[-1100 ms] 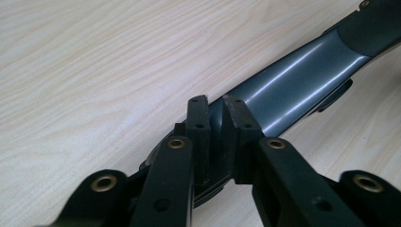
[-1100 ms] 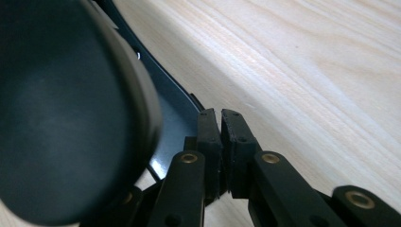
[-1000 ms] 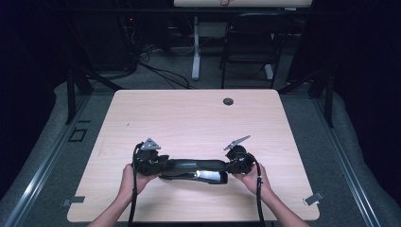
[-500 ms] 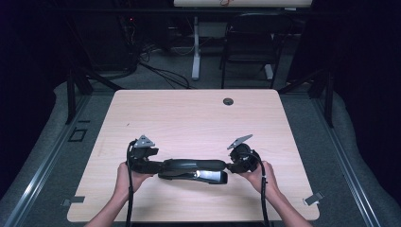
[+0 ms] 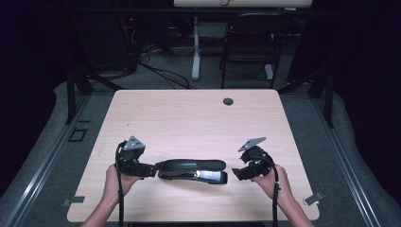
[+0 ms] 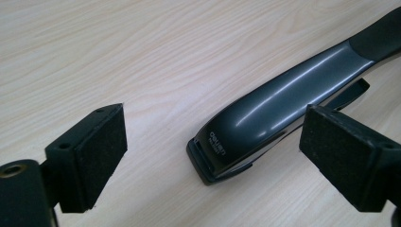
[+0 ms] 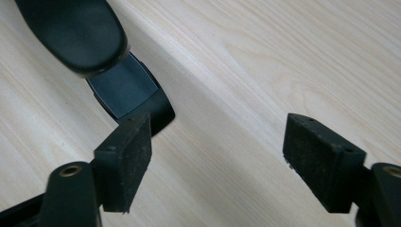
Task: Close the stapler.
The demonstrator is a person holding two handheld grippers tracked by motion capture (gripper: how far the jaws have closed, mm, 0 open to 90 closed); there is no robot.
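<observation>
Now both grippers — left gripper (image 5: 152,169), right gripper (image 5: 236,172) — apparently clear of stapler (image 5: 194,170).

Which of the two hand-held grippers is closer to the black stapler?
The left hand-held gripper is closer: its tips almost meet the glossy front end of the stapler. The right hand-held gripper stands a little apart from the other end. Both have just been opening.

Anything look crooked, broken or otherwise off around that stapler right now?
Nothing stands out. The black stapler lies flat and closed on the table, with no visible damage. The left gripper and right gripper sit at its two ends, jaws just opened, pads clear of it.
</observation>
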